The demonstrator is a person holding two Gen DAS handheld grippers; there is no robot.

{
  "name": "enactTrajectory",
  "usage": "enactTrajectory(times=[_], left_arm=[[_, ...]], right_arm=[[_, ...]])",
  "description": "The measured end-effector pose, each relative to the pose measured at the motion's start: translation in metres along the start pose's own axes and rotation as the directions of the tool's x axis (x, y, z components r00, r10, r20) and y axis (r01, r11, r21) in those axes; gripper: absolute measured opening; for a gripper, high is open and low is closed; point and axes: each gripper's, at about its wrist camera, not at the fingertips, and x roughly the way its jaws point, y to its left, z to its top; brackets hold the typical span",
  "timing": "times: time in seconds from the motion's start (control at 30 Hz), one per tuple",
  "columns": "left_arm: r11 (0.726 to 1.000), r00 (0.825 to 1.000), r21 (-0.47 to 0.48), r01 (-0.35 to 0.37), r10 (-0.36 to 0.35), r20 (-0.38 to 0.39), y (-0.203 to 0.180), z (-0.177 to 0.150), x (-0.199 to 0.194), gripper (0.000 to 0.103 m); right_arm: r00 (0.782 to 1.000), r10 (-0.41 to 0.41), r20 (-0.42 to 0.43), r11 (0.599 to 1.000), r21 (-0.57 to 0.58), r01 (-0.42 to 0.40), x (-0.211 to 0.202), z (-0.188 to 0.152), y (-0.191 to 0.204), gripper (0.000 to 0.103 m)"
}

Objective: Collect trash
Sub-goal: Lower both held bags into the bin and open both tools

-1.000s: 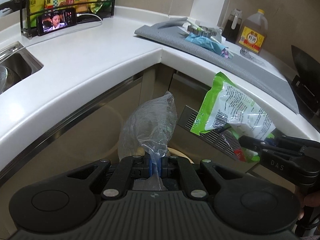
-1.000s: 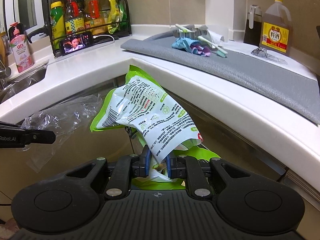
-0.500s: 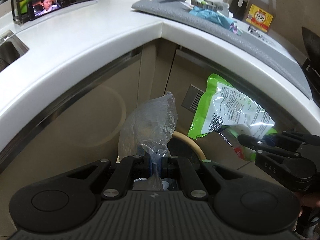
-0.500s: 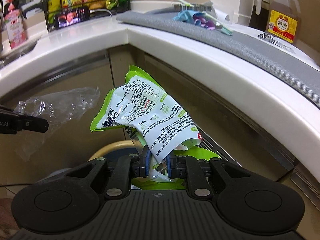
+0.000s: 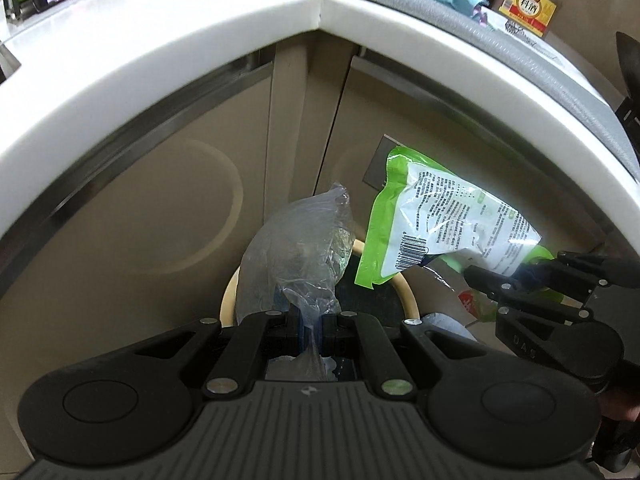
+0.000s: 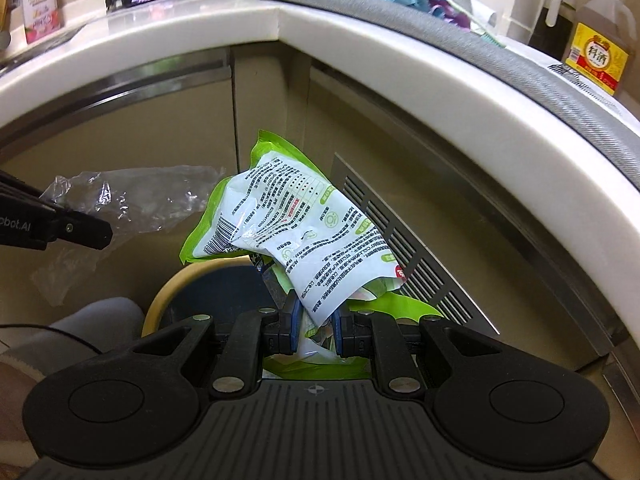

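My left gripper (image 5: 311,322) has its fingers pinched tight on one clear plastic bag (image 5: 298,256), hanging over the round bin (image 5: 409,300) below the table (image 5: 160,52) edge. My right gripper (image 6: 314,320) holds one green-and-white snack packet (image 6: 308,232), fingers nearly closed around its crumpled end. To drop cleanly I should centre both pieces over the opening before letting go (the packet overhangs the rim). Two pieces of trash, one bin.

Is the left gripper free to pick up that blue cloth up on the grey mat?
Probably not: the left gripper is shut on a clear plastic bag, below the white counter edge.
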Motion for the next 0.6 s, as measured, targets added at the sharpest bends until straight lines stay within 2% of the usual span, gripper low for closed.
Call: enactTrajectory(times=[0.27, 0.6], left_arm=[[0.998, 0.994, -0.051, 0.037, -0.042, -0.103, 0.011, -0.004, 0.037, 0.005], [0.994, 0.981, -0.105, 0.019, -0.038, -0.189, 0.024, -0.010, 0.072, 0.005]], right_arm=[[0.997, -0.006, -0.079, 0.999, -0.054, 0.002, 0.034, 0.005, 0.007, 0.017], [0.983, -0.011, -0.185, 0.992, -0.127, -0.012, 0.076, 0.005, 0.020, 0.018]])
